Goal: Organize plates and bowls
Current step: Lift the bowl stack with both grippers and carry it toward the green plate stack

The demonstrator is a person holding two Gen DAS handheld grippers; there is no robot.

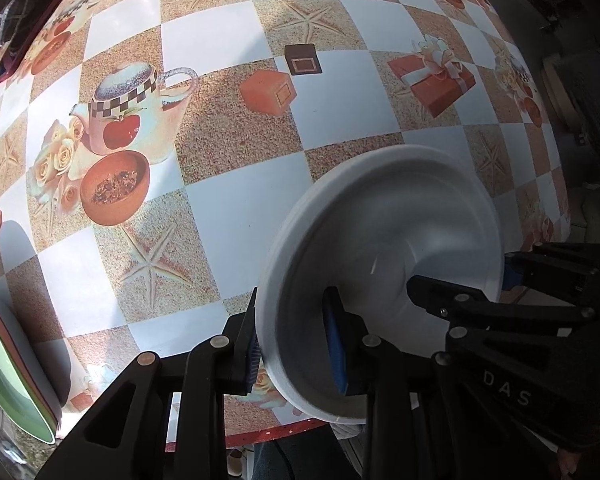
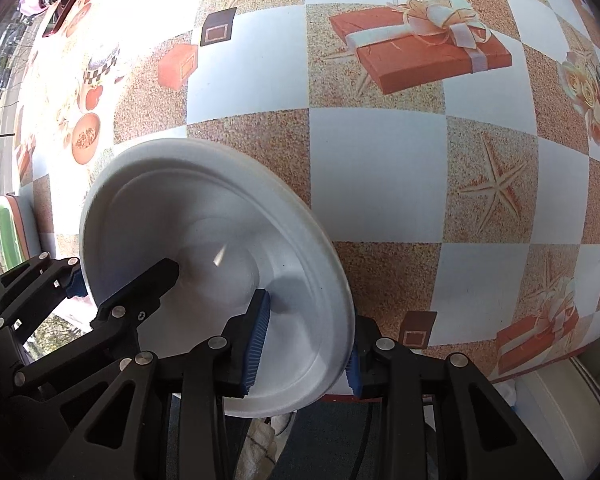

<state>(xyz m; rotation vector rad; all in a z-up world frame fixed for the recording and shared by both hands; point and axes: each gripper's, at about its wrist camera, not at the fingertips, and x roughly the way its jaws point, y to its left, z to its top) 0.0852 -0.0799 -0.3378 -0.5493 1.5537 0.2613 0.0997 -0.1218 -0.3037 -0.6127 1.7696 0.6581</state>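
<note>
Gripping opposite rims, both grippers' jaws on a plain white, deep foam bowl point(image 1: 384, 240).

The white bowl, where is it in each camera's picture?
Left wrist view: white bowl at lower right, its left rim between the left gripper.
Right wrist view: bowl at lower left, its right rim between the right gripper.
Shared landmark: green plate at the left edge.
</note>
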